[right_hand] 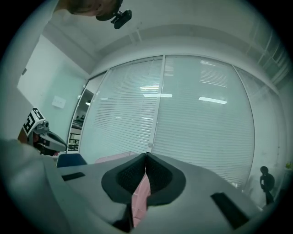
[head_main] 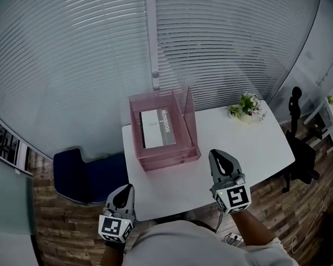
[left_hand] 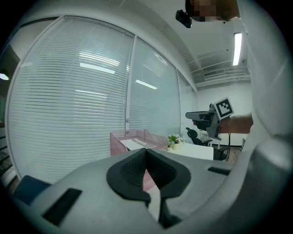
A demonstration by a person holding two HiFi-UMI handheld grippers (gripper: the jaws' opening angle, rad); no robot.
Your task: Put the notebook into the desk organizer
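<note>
A: Status of the tools?

B: Left tool (head_main: 125,190) closed, pads meeting, nothing between them. Right tool (head_main: 219,159) the same: jaws together and empty. The pink in its gap is only the desk organizer (head_main: 190,111) seen beyond. Both hang near the near edge of the desk (head_main: 248,144), well apart from the organizer.

A: And the notebook (head_main: 158,128)?

B: Inside the organizer, lying flat on the floor of the wide compartment, left of the tall upright divider. Long side runs away from the person.

A: So the step in hand?

B: My judgement is that placement is done and what remains is a check and a clean retreat. To do it well, keep both tools level and off the thin pink walls — a knock could slide the organizer across the desk. Confirm from above that no corner rides up on the lower front lip.

A: Appearance of the notebook?

B: Pale grey-white cover with a darker band along one long side carrying light lettering — too small to read. Looks thin and rigid with square corners, and it fills much of the compartment floor.

A: Anything nearby?

B: A small plant (head_main: 246,105) at the far right corner, well clear.
</note>
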